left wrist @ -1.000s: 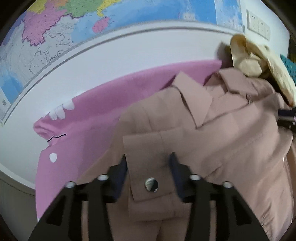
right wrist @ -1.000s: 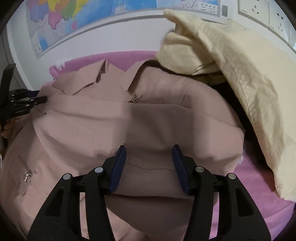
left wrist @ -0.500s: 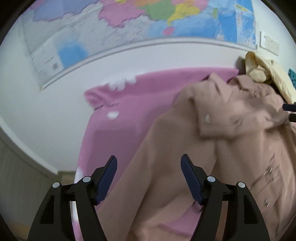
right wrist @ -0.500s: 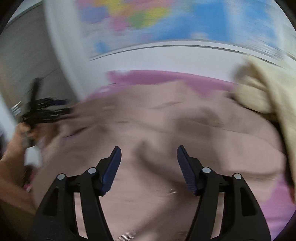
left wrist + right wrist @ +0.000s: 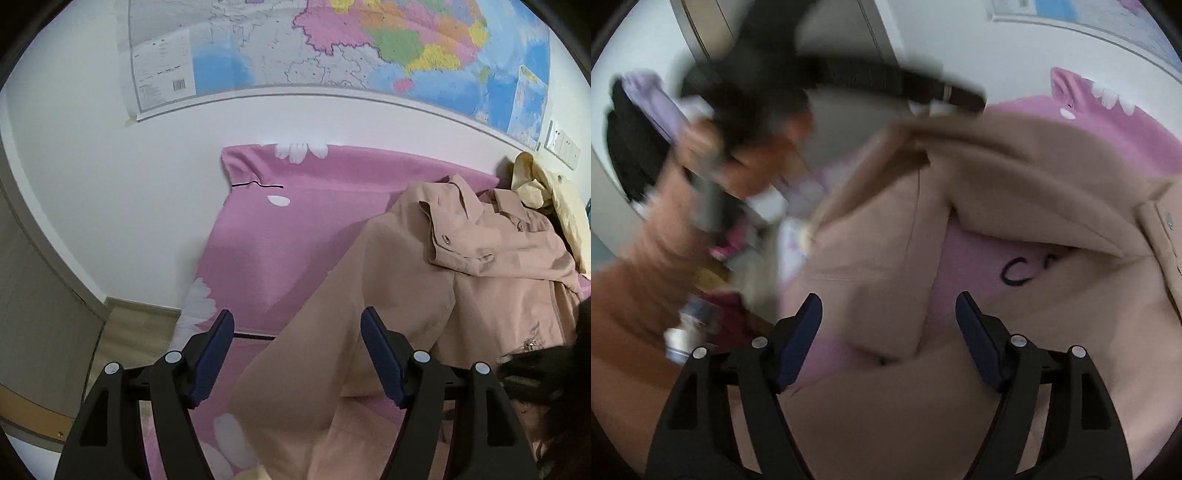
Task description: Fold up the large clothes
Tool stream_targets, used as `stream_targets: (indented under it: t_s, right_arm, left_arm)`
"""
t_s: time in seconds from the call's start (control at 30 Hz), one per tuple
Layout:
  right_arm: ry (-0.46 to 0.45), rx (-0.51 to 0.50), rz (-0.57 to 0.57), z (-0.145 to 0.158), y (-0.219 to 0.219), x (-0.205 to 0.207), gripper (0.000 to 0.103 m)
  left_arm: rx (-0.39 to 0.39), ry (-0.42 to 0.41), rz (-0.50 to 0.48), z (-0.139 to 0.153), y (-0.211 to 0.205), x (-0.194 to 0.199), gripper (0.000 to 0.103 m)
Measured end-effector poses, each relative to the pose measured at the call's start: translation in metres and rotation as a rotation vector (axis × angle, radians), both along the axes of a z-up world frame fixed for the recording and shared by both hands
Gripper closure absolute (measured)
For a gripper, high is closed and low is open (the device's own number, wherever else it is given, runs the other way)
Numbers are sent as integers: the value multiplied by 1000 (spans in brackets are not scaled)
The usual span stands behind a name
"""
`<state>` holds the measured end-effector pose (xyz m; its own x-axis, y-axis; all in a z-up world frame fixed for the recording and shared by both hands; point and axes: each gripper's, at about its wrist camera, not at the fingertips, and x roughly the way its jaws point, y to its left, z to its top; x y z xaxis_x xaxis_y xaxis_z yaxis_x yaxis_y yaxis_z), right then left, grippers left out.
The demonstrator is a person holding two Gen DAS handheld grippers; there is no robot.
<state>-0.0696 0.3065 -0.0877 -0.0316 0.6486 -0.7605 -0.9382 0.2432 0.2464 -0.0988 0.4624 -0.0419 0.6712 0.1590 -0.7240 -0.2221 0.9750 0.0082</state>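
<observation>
A large beige-pink jacket (image 5: 461, 288) lies on a pink bed sheet (image 5: 288, 236), its collar toward the wall and a sleeve folded over its chest. My left gripper (image 5: 297, 354) is open and empty above the long sleeve (image 5: 325, 362) that runs toward me. In the right wrist view the jacket (image 5: 1015, 184) fills the frame, with pink sheet showing in a gap. My right gripper (image 5: 888, 338) is open and empty just above the fabric. The left gripper and the hand holding it (image 5: 746, 122) appear blurred at upper left.
A cream garment (image 5: 554, 199) is heaped at the far right against the wall. A wall map (image 5: 332, 55) hangs above the bed. The bed's left edge drops to a wooden floor (image 5: 125, 332). A wall socket panel (image 5: 563, 144) is at the right.
Both grippers let go of the jacket and opened. The left one drew back and left, now over the sleeve. The right one swung left toward the jacket's lower part.
</observation>
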Motion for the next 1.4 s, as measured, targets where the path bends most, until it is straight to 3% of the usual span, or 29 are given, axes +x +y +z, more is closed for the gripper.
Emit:
stream_targets:
  t_s: [0.03,0.07,0.13,0.17,0.23,0.33,0.5,0.57,0.67,0.77,0.83,0.9,0.97,1.03,1.07,1.13,1.2,1.3,1.33,1.4]
  right_arm:
    - [-8,-14,-8,-6,5,-3,33]
    - [-27,6,-5,-5,6,-7,43]
    - [5,2,12,-4,6,-9,84]
    - [90,24,28,-1,4,-5,94]
    - [210,119,15,18,-11,4,96]
    - [303,305,-13,68,-59,24,96]
    - [284,637,-239,149,-202,78,96]
    - [251,684,-364,155,-254,94,96]
    - [254,679,-598,134,-333,116,95]
    - [337,616,-809,82,-391,136,93]
    - [451,561,-941,33,-425,146,90]
    - [469,484,-1016,1,-439,147,87]
    - [465,450,-1044,-11,-439,141,76]
    - [400,448,-1052,-7,-441,130,32]
    - [344,454,-1052,-1,-442,125,25]
    - [206,440,-1018,20,-429,113,21]
    - [136,403,-980,32,-414,104,17]
    - [17,282,-907,35,-385,105,12]
    - [-21,240,-870,33,-375,100,6]
    - [-82,160,-831,27,-355,98,6]
  left_arm:
    - [-2,-4,-4,1,0,-2,35]
    - [-3,-8,-8,1,-1,-5,35]
    - [-6,-15,-13,2,0,-10,35]
    - [-9,-18,-14,2,1,-11,35]
    - [-33,-37,-17,8,5,-15,35]
    - [-162,-133,-58,32,13,-30,36]
    - [-147,-315,-117,81,0,-53,34]
    - [-123,-335,-152,87,-15,-48,33]
    - [-83,-293,-195,71,-38,-24,32]
    - [-94,-182,-242,37,-61,17,32]
    - [-72,-108,-256,11,-77,45,33]
    - [-88,-36,-293,-13,-92,68,33]
    - [-64,-8,-306,-25,-103,80,33]
    - [-57,14,-319,-32,-112,94,33]
    - [-58,18,-323,-33,-115,98,33]
    - [-48,28,-331,-36,-121,110,33]
    - [-35,35,-330,-38,-128,118,33]
    - [-34,43,-332,-42,-137,127,33]
    - [-28,45,-329,-43,-139,128,33]
    - [-9,51,-319,-46,-145,135,33]
